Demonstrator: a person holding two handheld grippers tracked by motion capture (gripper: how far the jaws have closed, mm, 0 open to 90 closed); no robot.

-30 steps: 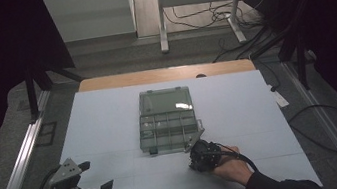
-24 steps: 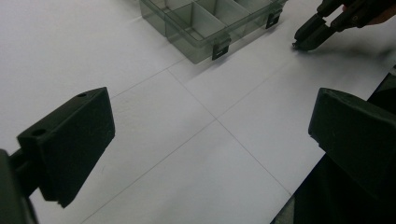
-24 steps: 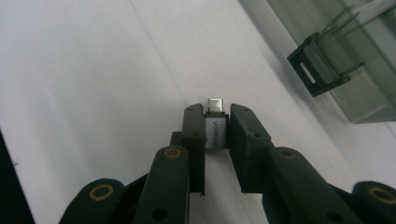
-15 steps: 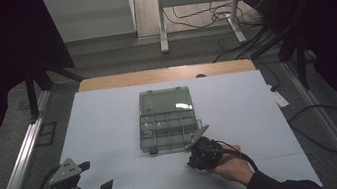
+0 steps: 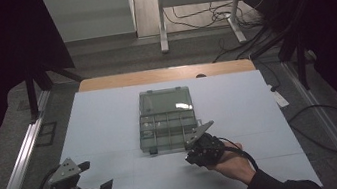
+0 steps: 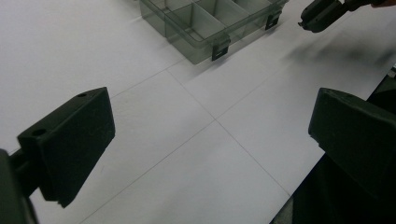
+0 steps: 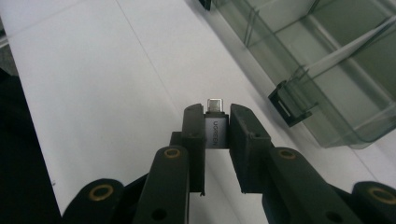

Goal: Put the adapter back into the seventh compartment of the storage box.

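On the white table (image 5: 109, 118) the clear compartment box (image 5: 166, 118) lay open, mid-table. The right gripper (image 7: 215, 123) was closed on a small grey adapter (image 7: 215, 130) just near of the box's near right corner — a carry toward a compartment, it was judged; a lift over the wall would be called for next. The left gripper (image 6: 210, 126) was held open, empty, at the near left. The target compartment could not be told.
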